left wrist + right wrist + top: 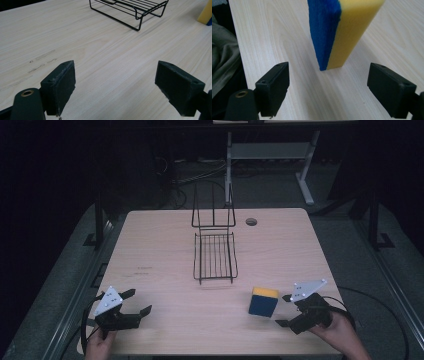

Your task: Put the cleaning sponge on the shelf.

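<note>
1. Near the right front of the desk [165, 245], the sponge [263, 301] is standing on edge, its yellow foam side and its blue scouring side both showing; in the right gripper view it is rising just ahead of the jaws, upright and untouched.
2. The right hand-held gripper [286, 310] is sitting just beside the sponge, its jaws spread wide and pointing at it; nothing is lying between them yet, so the grasp is judged as not yet begun.
3. The wire rack [215, 255] is standing in the middle of the desk, well apart from the sponge, and nothing is resting on its bars; if the sponge is meant to go there, that step is not yet done.
4. The left hand-held gripper [140, 302] is waiting at the left front corner, jaws wide and holding nothing, facing bare wood with the rack farther off.
5. As a judgement, the work is sitting at its very start: approach nearly made, closing, lifting and placing all remaining.
</note>
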Available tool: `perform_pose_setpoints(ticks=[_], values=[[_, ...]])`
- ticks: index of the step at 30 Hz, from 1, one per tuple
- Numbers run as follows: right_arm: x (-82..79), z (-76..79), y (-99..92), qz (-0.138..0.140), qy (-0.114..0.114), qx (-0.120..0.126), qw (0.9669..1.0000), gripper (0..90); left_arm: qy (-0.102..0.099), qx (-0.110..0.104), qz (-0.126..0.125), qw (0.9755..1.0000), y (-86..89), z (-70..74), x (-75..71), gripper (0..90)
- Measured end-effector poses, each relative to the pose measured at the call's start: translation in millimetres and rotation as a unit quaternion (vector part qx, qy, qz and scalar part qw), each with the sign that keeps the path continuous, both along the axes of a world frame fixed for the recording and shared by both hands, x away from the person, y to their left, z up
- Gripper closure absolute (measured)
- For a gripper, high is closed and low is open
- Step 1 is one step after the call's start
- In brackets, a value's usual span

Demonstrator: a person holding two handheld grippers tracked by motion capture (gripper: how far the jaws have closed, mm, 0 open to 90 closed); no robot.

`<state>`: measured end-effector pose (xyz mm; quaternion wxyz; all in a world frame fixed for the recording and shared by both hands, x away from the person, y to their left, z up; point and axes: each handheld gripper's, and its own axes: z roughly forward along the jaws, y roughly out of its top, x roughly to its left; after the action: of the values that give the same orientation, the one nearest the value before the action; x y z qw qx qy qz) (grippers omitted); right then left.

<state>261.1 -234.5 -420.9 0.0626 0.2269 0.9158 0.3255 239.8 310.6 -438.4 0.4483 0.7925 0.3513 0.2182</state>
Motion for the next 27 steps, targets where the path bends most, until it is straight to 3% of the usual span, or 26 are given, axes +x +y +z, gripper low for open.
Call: perform_pose_setpoints(ticks=[27], values=[[18.1,5.9,20.4,0.020,0.002,-0.016,0.9997,18.0,-0.001,0.000,-0.002,1.0000,-1.0,0.4,0.4,16.2]])
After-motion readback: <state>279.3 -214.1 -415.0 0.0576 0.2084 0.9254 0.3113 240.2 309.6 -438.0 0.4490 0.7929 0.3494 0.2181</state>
